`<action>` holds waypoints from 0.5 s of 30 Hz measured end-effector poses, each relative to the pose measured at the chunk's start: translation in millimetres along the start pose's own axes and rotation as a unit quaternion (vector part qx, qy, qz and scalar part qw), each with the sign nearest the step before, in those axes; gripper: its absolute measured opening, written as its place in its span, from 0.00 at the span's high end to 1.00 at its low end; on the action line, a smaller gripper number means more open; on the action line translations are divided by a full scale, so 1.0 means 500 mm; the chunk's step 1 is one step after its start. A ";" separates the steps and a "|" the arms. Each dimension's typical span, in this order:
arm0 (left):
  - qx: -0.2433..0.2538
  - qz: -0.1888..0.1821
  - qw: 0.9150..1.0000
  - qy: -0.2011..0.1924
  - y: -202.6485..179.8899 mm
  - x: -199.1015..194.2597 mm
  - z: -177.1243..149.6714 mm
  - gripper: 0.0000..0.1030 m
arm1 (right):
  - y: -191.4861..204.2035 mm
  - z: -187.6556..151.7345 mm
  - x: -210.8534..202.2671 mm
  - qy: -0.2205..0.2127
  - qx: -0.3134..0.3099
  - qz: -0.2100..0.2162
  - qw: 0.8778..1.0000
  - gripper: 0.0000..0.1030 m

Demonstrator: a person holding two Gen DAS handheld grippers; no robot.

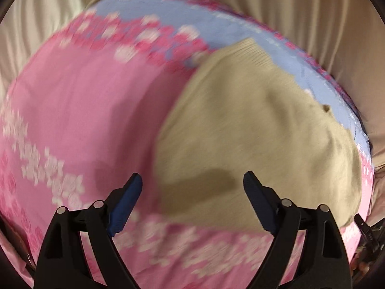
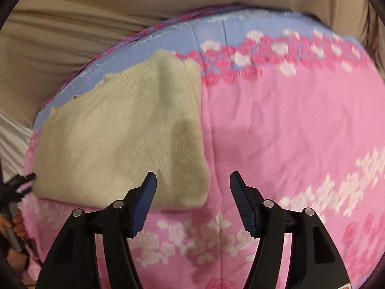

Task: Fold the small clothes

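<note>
Over the near edge, left wrist view: the left hand-held gripper [image 1: 192,183] hangs above the sweater [image 1: 259,130], jaws spread wide, holding nothing.
Sweater, left wrist view: beige knit, already a compact folded block, lying on the pink floral cover [image 1: 79,110] toward its right edge, ribbed hem toward the far blue band [image 1: 192,19].
Why so: a flat, squared block with both grippers clear of it reads as a fold finished or between folds.
Room, left wrist view: bare pink cover stretches from the sweater to the left edge; on the right the knit nearly reaches the cover's edge, so little slack there. The view is blurred.
Over the near edge, right wrist view: the right hand-held gripper [image 2: 192,183] is also wide and empty, poised above the sweater's near right corner.
Sweater, right wrist view: it lies left of a straight side edge, its near corner just beyond the fingertips.
Room, right wrist view: wide bare cover runs to the right edge; beige drapes [image 2: 72,36] hang behind the far edge.
</note>
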State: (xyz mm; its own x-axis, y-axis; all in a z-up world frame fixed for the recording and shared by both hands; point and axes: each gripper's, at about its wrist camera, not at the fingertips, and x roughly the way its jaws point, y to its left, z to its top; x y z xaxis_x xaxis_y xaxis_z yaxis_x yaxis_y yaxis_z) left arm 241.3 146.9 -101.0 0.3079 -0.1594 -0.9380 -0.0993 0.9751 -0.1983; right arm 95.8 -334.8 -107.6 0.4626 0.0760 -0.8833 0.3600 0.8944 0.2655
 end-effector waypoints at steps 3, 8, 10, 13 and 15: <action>-0.008 -0.034 0.999 -0.002 0.024 0.013 -0.012 0.19 | -0.003 -0.012 0.023 0.007 0.021 0.026 0.999 0.35; -0.050 -0.110 0.993 -0.020 0.032 0.047 -0.011 0.31 | 0.019 -0.006 0.085 0.024 0.064 0.067 0.995 0.34; -0.072 -0.121 0.990 -0.026 0.036 0.055 -0.006 0.58 | 0.026 0.002 0.092 0.021 0.090 0.074 0.993 0.64; -0.087 -0.140 0.986 -0.029 0.038 0.037 0.005 0.80 | 0.037 0.018 0.066 0.001 0.100 0.085 0.991 0.81; -0.083 -0.156 0.984 -0.034 0.032 0.012 0.011 0.82 | 0.050 0.036 0.023 -0.025 0.073 0.064 0.995 0.83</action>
State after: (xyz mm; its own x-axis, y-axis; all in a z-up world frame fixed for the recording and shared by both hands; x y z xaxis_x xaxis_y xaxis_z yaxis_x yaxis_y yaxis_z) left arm 246.6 162.4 -108.2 0.4091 -0.4312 -0.8042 -0.1419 0.8405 -0.5229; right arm 124.6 -319.4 -104.2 0.5498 0.1596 -0.8199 0.4085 0.8048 0.4306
